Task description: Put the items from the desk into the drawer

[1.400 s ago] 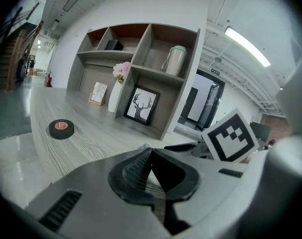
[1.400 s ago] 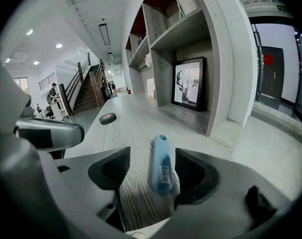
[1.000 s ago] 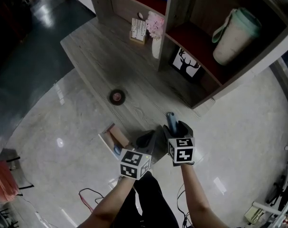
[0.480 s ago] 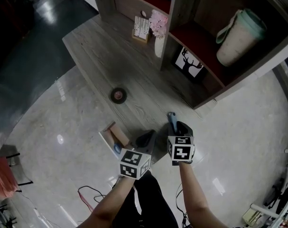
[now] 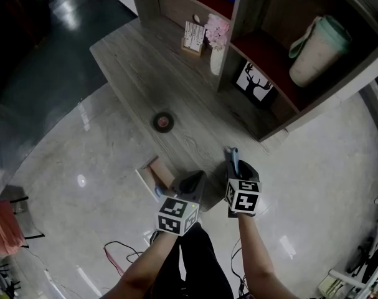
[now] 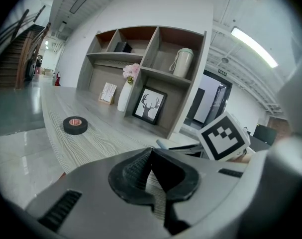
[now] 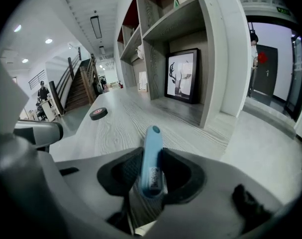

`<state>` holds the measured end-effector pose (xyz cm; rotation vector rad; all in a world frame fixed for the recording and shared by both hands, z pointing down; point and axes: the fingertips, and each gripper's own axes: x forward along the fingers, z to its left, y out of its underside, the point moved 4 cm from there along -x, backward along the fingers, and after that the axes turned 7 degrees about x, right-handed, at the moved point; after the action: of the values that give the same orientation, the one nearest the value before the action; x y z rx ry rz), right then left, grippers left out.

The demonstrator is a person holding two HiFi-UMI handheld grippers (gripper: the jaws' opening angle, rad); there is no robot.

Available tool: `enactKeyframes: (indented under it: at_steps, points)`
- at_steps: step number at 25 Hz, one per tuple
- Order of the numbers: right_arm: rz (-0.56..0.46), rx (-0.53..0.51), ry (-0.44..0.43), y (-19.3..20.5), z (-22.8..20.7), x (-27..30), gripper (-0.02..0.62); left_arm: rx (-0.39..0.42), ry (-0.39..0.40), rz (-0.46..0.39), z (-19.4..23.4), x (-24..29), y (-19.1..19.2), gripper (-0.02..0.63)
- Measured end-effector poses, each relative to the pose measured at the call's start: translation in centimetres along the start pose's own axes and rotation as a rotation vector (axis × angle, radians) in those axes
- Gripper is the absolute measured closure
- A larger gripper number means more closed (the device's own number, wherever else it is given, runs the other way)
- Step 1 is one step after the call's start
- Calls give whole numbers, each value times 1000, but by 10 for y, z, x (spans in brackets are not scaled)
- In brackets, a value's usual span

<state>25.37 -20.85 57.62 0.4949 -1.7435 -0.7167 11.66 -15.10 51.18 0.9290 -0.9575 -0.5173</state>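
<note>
My right gripper is shut on a slim light-blue pen-like item. Its jaws have just been closing, and the item's rounded end sticks out past them over the grey wooden desk. The left gripper hangs beside it at the desk's near edge, shut with its pads touching and nothing between them. A black tape roll lies flat on the desk; it also shows as the tape roll and the tape roll. A small drawer stands open under the desk edge, left of the left gripper.
A shelf unit at the back of the desk holds a deer picture, a white vase with pink flowers, a small card stand and a pale green jug. Cables lie on the glossy floor by my legs.
The head view has drifted, so the desk and tape roll sit lower and further right in the picture. Both grippers stay at the desk's near edge, the blue item still in the right one.
</note>
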Motion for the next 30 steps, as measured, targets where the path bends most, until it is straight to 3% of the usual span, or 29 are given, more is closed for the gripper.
enactKeyframes:
  at_steps: [30]
  points:
    - [-136,-47,-2,-18,76,-89,466,27,2,-64,-1,-95,-8,597]
